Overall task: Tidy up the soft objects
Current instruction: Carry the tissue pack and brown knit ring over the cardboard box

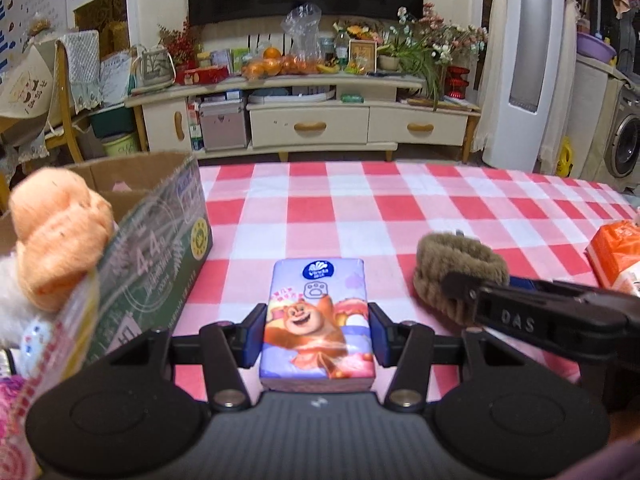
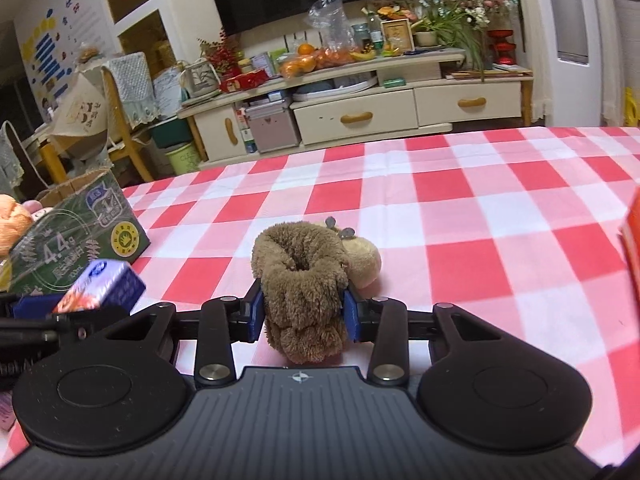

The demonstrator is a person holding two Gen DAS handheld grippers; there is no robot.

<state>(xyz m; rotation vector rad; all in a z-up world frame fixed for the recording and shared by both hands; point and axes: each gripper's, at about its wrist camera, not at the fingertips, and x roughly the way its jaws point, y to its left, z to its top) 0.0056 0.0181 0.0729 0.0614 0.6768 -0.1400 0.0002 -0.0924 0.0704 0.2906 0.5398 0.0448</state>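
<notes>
My left gripper (image 1: pixel 316 334) is shut on a purple tissue pack (image 1: pixel 318 320) with a cartoon bear, held over the red checked tablecloth (image 1: pixel 360 208). The pack also shows at the left of the right wrist view (image 2: pixel 102 286). My right gripper (image 2: pixel 304 312) is shut on a brown furry plush toy (image 2: pixel 302 280) with a tan head; the toy also shows in the left wrist view (image 1: pixel 456 276). A green cardboard box (image 1: pixel 156 256) stands open at the left, with an orange plush (image 1: pixel 60 232) at its near edge.
An orange tissue package (image 1: pixel 618 256) lies at the right edge of the table. More soft items and a pink packet (image 1: pixel 16 412) sit at the near left. A cream TV cabinet (image 1: pixel 312 120) with fruit and flowers stands beyond the table.
</notes>
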